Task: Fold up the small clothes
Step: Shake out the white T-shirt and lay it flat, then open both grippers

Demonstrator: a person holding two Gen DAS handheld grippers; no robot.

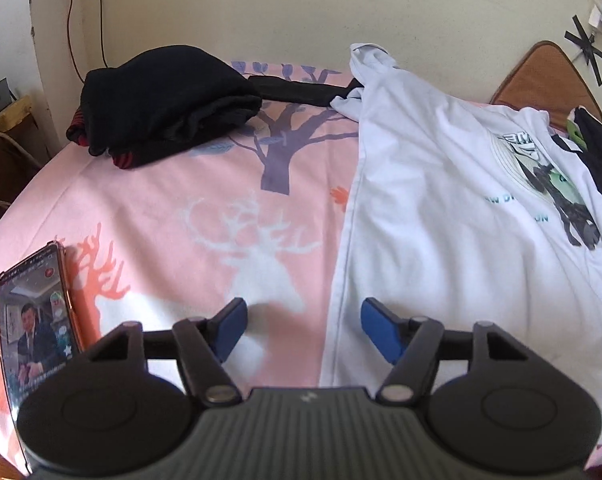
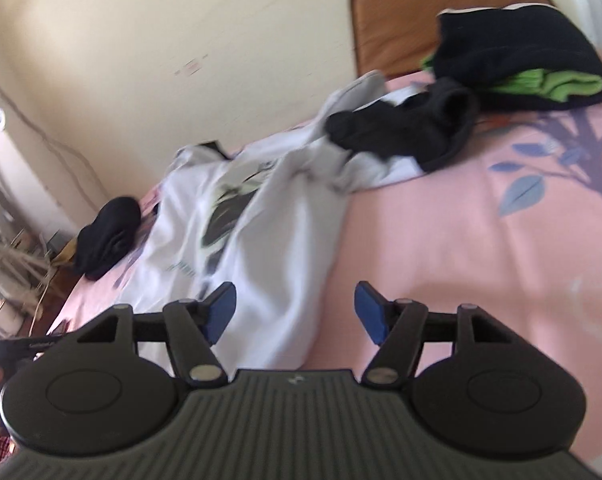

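A white printed T-shirt [image 1: 453, 208] lies spread on the pink bed sheet [image 1: 173, 200], at the right in the left wrist view. My left gripper [image 1: 303, 330] is open and empty, its jaws straddling the shirt's left hem edge near the bottom. In the right wrist view the same shirt [image 2: 261, 216] lies rumpled, with a dark garment [image 2: 405, 128] on its far end. My right gripper [image 2: 295, 312] is open and empty, low over the shirt's near edge.
A folded black garment [image 1: 169, 104] lies at the back left of the bed. A phone [image 1: 37, 320] with a lit screen stands at the near left. A black and green folded pile [image 2: 517, 52] sits by the brown headboard [image 2: 401, 16]. The wall runs behind.
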